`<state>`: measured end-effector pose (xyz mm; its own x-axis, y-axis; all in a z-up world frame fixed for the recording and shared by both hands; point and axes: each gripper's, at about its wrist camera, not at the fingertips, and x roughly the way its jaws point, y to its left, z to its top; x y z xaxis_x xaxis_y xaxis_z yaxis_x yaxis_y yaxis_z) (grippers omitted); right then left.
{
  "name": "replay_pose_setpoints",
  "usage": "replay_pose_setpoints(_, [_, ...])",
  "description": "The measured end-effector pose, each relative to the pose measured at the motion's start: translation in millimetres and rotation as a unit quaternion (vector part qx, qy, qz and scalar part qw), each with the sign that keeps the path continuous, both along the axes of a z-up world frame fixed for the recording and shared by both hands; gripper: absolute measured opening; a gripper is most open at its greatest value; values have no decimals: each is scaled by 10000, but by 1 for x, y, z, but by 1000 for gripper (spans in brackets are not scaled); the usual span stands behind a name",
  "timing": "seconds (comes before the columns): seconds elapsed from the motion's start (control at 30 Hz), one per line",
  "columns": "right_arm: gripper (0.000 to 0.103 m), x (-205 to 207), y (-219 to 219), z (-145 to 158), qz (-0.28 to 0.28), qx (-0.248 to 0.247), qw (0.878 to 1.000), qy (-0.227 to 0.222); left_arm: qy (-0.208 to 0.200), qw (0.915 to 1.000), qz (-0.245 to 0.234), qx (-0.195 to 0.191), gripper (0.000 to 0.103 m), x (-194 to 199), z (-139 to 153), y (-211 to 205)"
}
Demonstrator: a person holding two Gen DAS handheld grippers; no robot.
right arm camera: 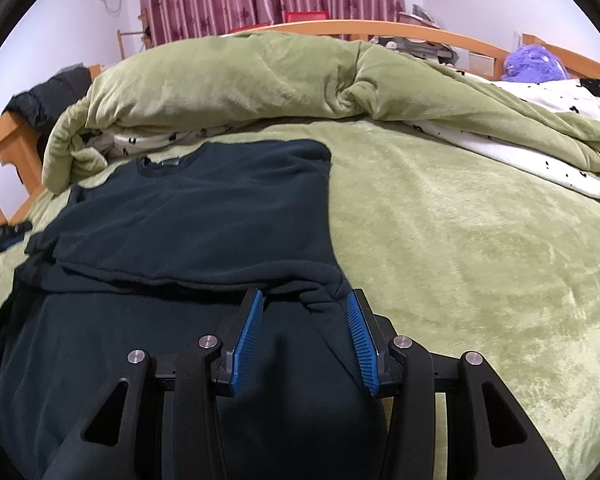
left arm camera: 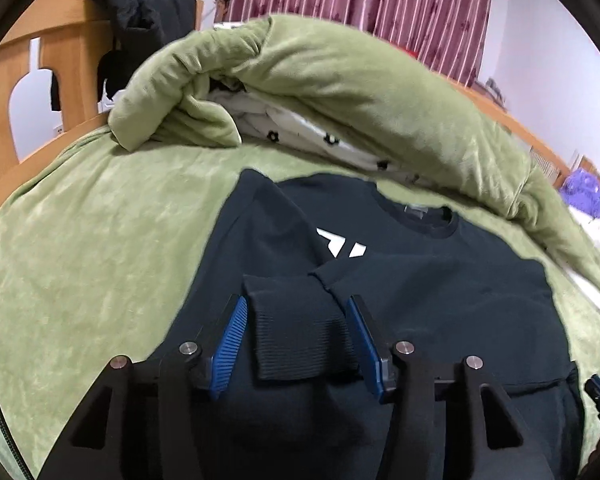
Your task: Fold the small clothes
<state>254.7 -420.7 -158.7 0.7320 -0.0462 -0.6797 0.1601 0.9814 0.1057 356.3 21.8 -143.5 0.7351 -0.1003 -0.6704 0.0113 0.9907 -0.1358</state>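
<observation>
Left gripper (left arm camera: 296,312) fingers apart around sweater (left arm camera: 420,280) cuff (left arm camera: 300,332), not clamping; right gripper (right arm camera: 306,304) fingers apart over the hem.

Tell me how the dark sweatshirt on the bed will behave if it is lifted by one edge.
The dark sweatshirt will probably sag and unfold: its folded layers lie soft and creased. The ribbed cuff between the open left claw pads looks thick, so it should grip well. The plush green blanket beneath may drag on it if pushed.
</observation>
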Motion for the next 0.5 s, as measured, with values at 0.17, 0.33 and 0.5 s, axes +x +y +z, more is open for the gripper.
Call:
replay_pose_setpoints(0.17, [44,4,8,-10,139,-114,9996,208,310,9990,-48,304,49,2,-32,-9])
replay_pose_setpoints(0.33, [44,8,15,-21,201,-276,9986,406,362,9984,-118,422,50,-3,-40,-7])
replay_pose_setpoints(0.5, [44,10,19,-32,135,-424,9974,561,307,9987,-150,371,50,-19,-42,0])
